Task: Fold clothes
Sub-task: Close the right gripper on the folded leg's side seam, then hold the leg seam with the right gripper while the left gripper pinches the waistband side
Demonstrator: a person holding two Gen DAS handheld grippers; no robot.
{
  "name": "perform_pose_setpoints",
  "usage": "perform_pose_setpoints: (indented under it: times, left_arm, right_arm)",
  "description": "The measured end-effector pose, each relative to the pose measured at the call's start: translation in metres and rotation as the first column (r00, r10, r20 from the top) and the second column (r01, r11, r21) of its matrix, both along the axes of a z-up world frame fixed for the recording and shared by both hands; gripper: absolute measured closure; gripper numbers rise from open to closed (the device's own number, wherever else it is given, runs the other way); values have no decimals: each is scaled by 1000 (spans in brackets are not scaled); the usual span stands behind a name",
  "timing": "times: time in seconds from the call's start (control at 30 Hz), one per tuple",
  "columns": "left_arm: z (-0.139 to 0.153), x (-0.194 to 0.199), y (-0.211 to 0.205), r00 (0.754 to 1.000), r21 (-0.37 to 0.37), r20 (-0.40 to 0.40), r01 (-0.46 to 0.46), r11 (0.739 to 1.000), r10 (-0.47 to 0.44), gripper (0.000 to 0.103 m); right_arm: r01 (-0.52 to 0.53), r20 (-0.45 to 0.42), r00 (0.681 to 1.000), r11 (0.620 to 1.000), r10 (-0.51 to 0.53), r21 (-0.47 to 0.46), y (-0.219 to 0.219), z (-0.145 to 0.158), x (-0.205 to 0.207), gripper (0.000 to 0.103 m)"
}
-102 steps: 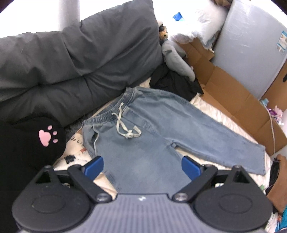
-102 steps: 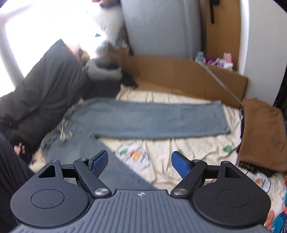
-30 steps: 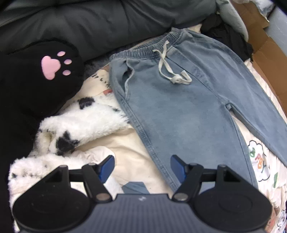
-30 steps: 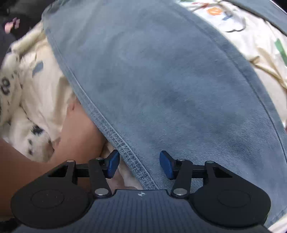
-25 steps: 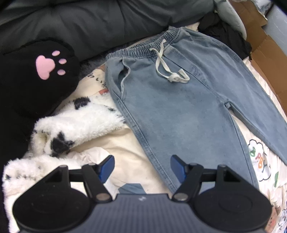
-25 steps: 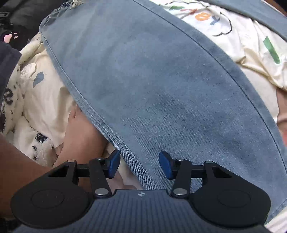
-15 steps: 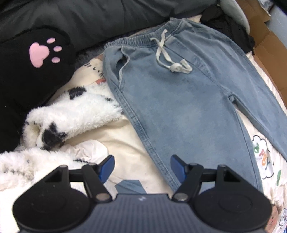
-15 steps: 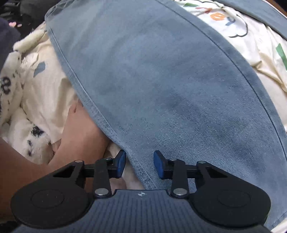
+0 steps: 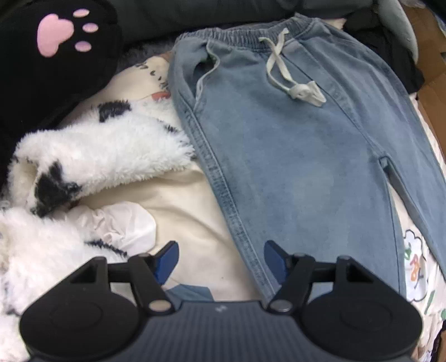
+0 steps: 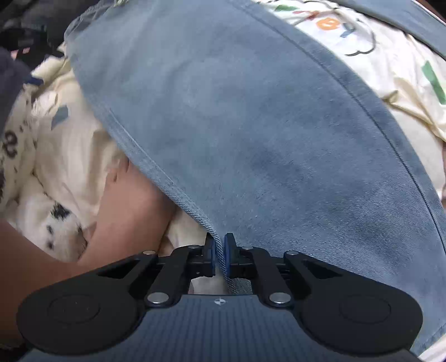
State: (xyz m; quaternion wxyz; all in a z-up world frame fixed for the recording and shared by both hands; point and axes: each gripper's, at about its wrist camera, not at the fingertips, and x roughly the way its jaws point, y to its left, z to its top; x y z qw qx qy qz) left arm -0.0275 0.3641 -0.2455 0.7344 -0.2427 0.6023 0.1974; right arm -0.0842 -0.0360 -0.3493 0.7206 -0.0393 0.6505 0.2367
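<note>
In the left wrist view, the left claw [image 9: 220, 257] hangs over the bed with its blue pads wide apart and nothing between them but the cream sheet [image 9: 189, 211] below; the stitched side seam of the jeans [image 9: 301, 156] runs down just inside its right-hand pad, not pinched. The jeans lie flat and spread on the bed, elastic waistband at the top of the view against a dark grey cushion [image 9: 217, 14], with a white drawstring [image 9: 290, 75] tied in a loose knot on the front and one leg running off to the right edge. Left of the jeans, touching their side seam, sits a fluffy white blanket with black patches [image 9: 92, 156], and above it a black plush thing with a pink paw print [image 9: 61, 33]. A cartoon-printed part of the sheet shows at the lower right. In the right wrist view, the right claw [image 10: 219, 257] has its two pads drawn together on the seamed edge of a jeans leg [image 10: 251, 139], the denim fold caught between them. The denim fills most of this view, sloping up and away. A person's bare hand [image 10: 131, 211] lies under the edge of the leg to the left of the claw, resting on the cream sheet beside the spotted blanket.
</note>
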Motion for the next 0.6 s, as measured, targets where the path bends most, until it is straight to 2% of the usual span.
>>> perform_pose_setpoints:
  times: [0.1,0.13,0.17,0.23,0.33,0.6]
  left_arm:
    - [-8,2,5,999,-4,8,-31,1000,31,39]
    - [-9,2,8,999,2,9,-42,999,42,45]
    - [-10,2,10,998,11,10,-54,998,54,57]
    - [-12,-1,18,995,-1,27,-99,995,99,68]
    - [-16,-6,29,985,-38,61,-157,987,159,69]
    - [-22,-12,43,972,-64,104,-205,977,210,69]
  right_arm:
    - [14,14,1000,1000,-15,17,-6,9,0,99]
    - [18,18,1000,1000,-18,18,-6,11,0,99]
    - [21,22,1000,1000,-22,20,-6,13,1,99]
    - [30,28,999,999,-30,21,-7,16,2,99]
    - [32,35,999,999,-32,19,-4,18,3,99]
    - [63,56,996,998,-64,32,-8,29,8,99]
